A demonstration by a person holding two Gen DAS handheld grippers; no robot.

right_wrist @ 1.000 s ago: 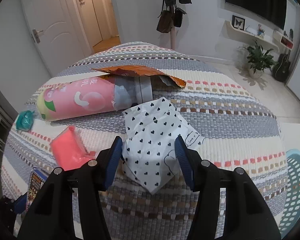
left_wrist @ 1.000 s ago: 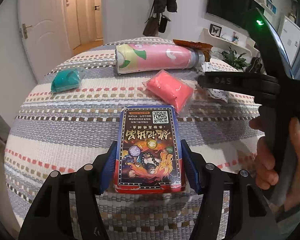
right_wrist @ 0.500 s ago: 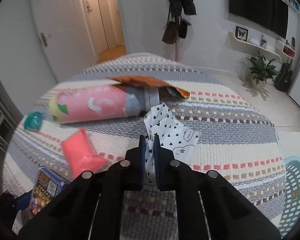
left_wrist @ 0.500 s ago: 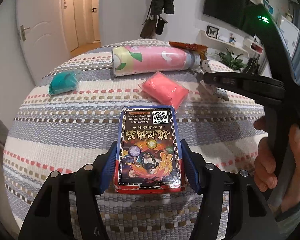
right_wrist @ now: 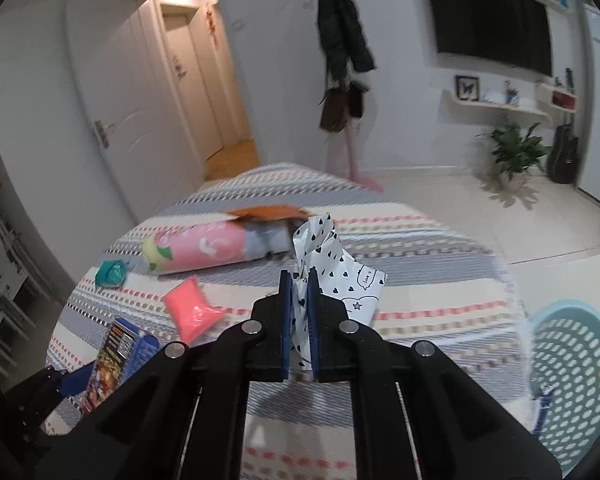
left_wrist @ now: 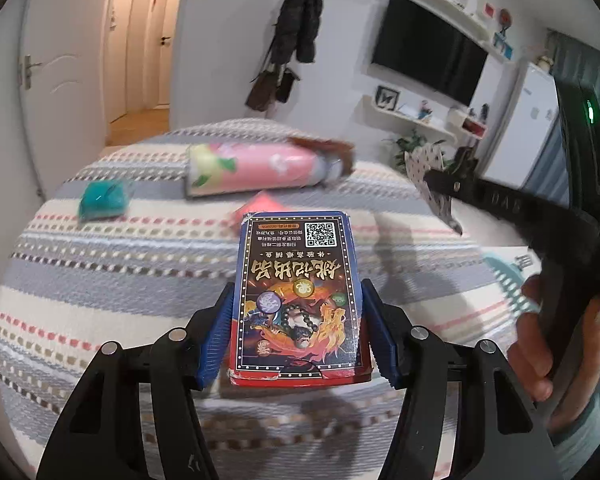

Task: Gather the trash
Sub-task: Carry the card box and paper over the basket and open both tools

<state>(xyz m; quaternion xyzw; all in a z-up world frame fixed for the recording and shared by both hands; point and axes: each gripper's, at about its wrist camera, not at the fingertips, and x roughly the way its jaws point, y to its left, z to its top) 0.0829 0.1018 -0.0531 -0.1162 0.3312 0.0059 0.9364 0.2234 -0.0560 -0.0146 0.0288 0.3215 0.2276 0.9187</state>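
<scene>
On the far left of the striped desk (right_wrist: 420,240) a teal wad (right_wrist: 111,274) lies by the edge, well apart from everything held, so it could be overlooked or nudged off if a tool sweeps past it. Next to the right, the left tongs (left_wrist: 298,332) are clenched on a blue card box (left_wrist: 298,292), gripping only its near end and holding it clear of the cloth; most of the box juts forward past the pads, so a quick swing might pivot it out of the grip. Beyond it a pink packet (right_wrist: 190,312) and a pink cylinder (right_wrist: 204,248) rest on the cloth, the cylinder on its side and liable to roll if bumped, with an orange wrapper (right_wrist: 268,213) just behind it. Further right, the right tongs (right_wrist: 299,312) are clamped on a heart-print paper bag (right_wrist: 340,272), pinching one thin fold, and the loose paper may tear or slide free, or its hanging end could snag the cylinder. At far right the perforated teal basket (right_wrist: 572,368) sits below the desk edge; a drop released early would probably land on the floor.
</scene>
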